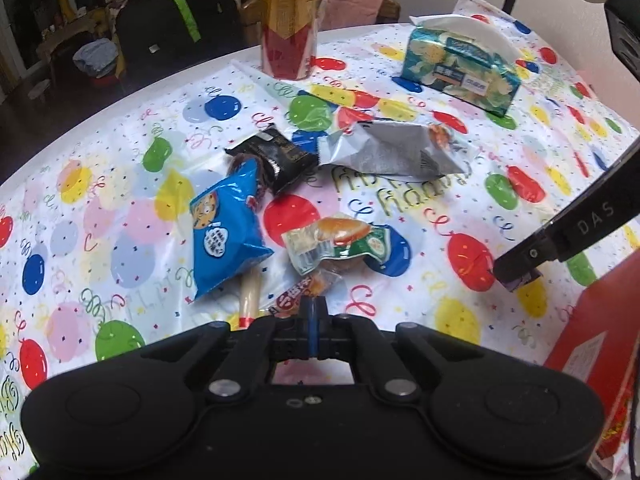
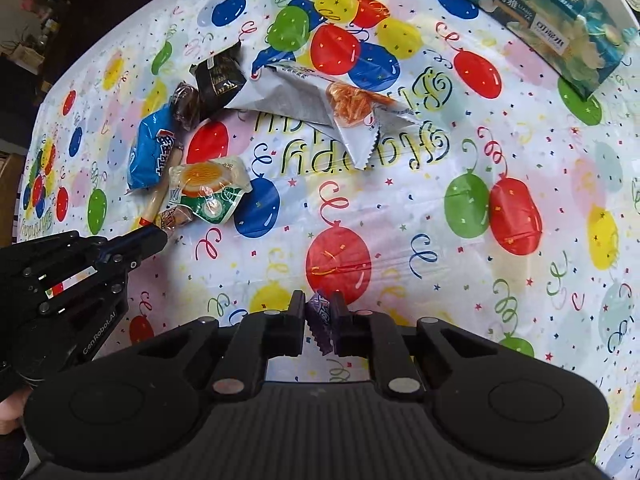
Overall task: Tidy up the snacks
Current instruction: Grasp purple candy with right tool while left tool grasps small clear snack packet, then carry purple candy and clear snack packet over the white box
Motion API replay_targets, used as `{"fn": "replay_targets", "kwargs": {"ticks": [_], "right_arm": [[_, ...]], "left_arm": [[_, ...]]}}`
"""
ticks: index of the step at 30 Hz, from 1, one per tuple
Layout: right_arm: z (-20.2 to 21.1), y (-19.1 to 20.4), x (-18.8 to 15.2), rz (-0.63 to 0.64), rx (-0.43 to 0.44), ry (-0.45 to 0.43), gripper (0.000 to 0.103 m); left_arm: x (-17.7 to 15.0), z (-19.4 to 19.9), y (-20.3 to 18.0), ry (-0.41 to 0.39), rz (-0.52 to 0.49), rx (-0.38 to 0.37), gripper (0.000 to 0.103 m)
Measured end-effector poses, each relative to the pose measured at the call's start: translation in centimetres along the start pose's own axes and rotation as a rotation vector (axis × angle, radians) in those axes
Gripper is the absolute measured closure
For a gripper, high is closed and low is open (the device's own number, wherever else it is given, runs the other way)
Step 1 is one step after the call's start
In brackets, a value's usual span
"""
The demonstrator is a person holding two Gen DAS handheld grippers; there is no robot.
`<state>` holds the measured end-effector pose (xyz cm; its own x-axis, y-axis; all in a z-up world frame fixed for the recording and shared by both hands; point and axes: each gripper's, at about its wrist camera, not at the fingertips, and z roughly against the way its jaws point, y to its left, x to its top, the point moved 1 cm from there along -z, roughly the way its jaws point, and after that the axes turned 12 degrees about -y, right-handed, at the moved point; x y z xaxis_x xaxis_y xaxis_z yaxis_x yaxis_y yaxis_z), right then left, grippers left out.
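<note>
Clamped in the right gripper (image 2: 319,320), a purple candy (image 2: 319,322) rides clear of the desk (image 2: 420,200) for sorting, while the left gripper (image 1: 314,312), fingers together, nips a red-labelled wrapper (image 1: 298,294).

A cluster of snacks lies on the worktop (image 2: 400,208): a blue cookie bag (image 1: 224,232), black packet (image 1: 280,156), silver pouch (image 1: 392,148), green-and-white cake wrapper (image 1: 340,244), and a sausage stick (image 1: 250,296) tucked under the blue bag

Readable text on the counter's things

The teal floral cardboard tissue box (image 2: 560,28) at two o'clock reads "SOFT TISSUE"; the black left gripper (image 2: 160,236) at nine o'clock bears "GenRobot.AI"; the right gripper's (image 1: 516,270) black arm shows "DAS".
</note>
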<state>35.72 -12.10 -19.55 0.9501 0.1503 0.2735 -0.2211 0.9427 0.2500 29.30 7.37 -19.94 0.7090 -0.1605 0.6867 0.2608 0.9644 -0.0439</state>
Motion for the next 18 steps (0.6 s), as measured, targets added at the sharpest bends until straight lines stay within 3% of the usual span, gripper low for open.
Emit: {"fn": "replay_targets", "kwargs": {"ticks": [1,4,7,9,11,12,18], "right_arm": [[0.2,-0.1,0.0,0.0,0.002,-0.003,0.09],[0.5,-0.1,-0.1,-0.003,0.009,-0.008,0.09],[0.7,0.0,-0.1,0.0,0.017,-0.01,0.09],[0.9,0.0,-0.1,0.003,0.023,-0.012,0.09],[1.0,0.1,-0.2,0.004,0.029,-0.013,0.09],[1.1,0.1,-0.2,0.003,0.033,-0.013,0.09],[1.2,0.1,-0.1,0.007,0.041,-0.012,0.09]], "left_arm": [[0.0,0.1,0.0,0.0,-0.002,-0.002,0.103],[0.0,0.3,-0.2,-0.003,-0.024,-0.006,0.09],[0.1,0.3,-0.3,-0.008,-0.044,-0.006,0.086],[0.3,0.4,-0.3,-0.017,-0.048,-0.016,0.074],[0.4,0.3,-0.5,-0.028,-0.073,-0.017,0.04],[0.4,0.3,-0.6,-0.039,-0.096,-0.009,0.038],[0.4,-1.1,-1.1,-0.003,-0.141,-0.062,0.064]]}}
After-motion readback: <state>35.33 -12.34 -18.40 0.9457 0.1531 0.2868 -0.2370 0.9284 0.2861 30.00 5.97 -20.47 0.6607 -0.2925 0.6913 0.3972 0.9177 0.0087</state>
